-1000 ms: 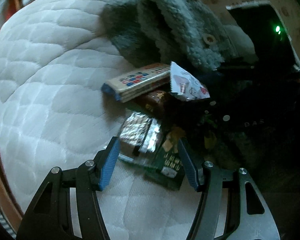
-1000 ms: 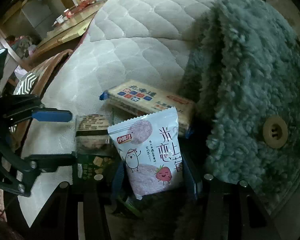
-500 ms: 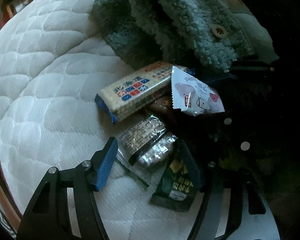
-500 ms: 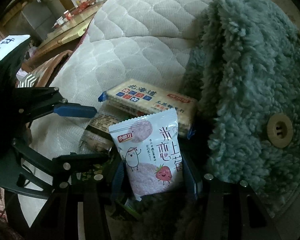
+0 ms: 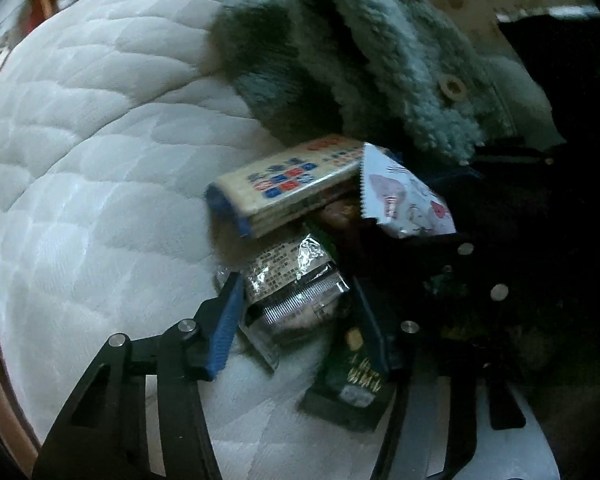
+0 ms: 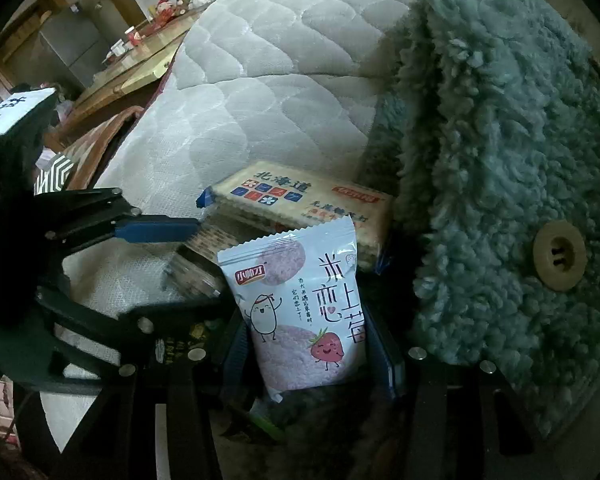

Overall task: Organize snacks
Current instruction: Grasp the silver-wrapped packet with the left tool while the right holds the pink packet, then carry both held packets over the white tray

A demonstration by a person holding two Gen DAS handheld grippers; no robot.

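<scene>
Two views checked. Left wrist: your left hand-held gripper [image 5: 296,320] spread wide around silver foil packet [image 5: 292,284] on mattress [image 5: 100,200], not clamped. Right wrist: your right hand-held gripper [image 6: 312,356] pinches pale-blue rice-cake pouch [image 6: 300,308], upright before cracker pack [image 6: 300,204].
</scene>
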